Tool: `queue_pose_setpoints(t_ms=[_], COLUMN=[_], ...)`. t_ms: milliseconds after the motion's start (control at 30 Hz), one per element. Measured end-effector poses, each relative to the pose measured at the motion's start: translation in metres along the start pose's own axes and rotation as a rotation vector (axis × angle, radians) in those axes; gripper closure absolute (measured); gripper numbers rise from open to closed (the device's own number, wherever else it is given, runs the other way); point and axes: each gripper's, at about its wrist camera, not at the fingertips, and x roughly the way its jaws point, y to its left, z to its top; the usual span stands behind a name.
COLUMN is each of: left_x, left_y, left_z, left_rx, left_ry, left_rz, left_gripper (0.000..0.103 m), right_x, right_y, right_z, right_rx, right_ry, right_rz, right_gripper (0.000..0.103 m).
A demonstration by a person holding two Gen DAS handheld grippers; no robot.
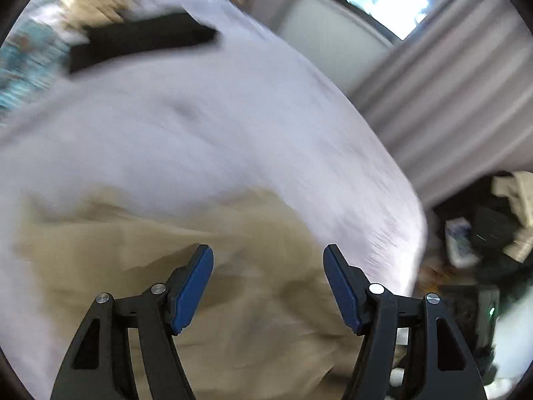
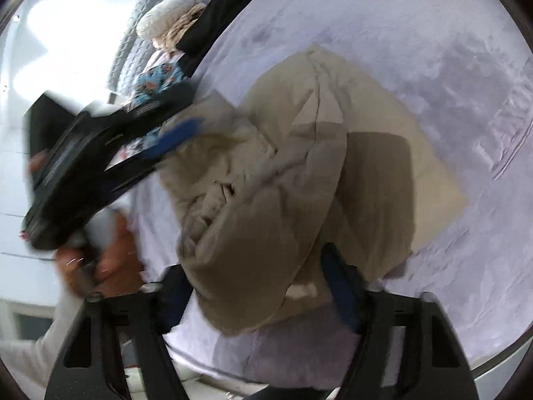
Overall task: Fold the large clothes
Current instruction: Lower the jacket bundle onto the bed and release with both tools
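A beige garment (image 2: pixel 299 166) lies crumpled and partly folded on a pale lilac bed cover (image 2: pixel 416 33). It also shows, blurred, in the left wrist view (image 1: pixel 200 233). My left gripper (image 1: pixel 268 263) is open and empty above the garment; it also shows in the right wrist view (image 2: pixel 160 133) at the garment's left edge, held by a hand. My right gripper (image 2: pixel 256 280) is open, its blue-padded fingers (image 2: pixel 339 283) on either side of the garment's near bunched end.
A folded black garment (image 1: pixel 140 40) lies at the far side of the bed, next to a cream bundle (image 2: pixel 170 16) and a blue patterned cloth (image 2: pixel 160 76). Grey curtains (image 1: pixel 449 100) and floor clutter (image 1: pixel 493 233) stand right of the bed.
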Motion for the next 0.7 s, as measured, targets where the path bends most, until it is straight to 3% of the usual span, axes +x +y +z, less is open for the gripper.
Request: queue_pose_setpoints(t_ms=[33,133,167,267,500,700], left_x=[-0.013,-0.020,-0.015,0.010,0.081,0.128], left_y=[0.019,0.073,0.083,0.095,0.039,0.008], left_z=[-0.003,-0.016,-0.020,-0.024,0.005,0.018], left_rx=[-0.010,-0.066,-0.089,-0.132,-0.034,-0.013], left_ry=[-0.035,-0.029,-0.014,0.011,-0.001,0.033], left_rz=[0.083,0.270,0.295,0.312,0.320,0.329], left_gripper=[0.034,0.034,0.034,0.034,0.034,0.034], right_x=[0.003,-0.001,-0.006,-0.016,-0.037,-0.028], right_y=[0.003,0.014,0.016,0.020,-0.034,-0.079], right_z=[0.003,0.006,0.004,0.000,-0.001,0.008], right_rx=[-0.014,-0.100,-0.145,-0.230,-0.147,-0.100], right_ry=[-0.006,-0.051,-0.068,-0.096,-0.113,-0.098], right_rz=[-0.046,-0.135,-0.166,-0.238,-0.336,-0.371], right_gripper=[0.086,0.092,0.093,0.093,0.093,0.093])
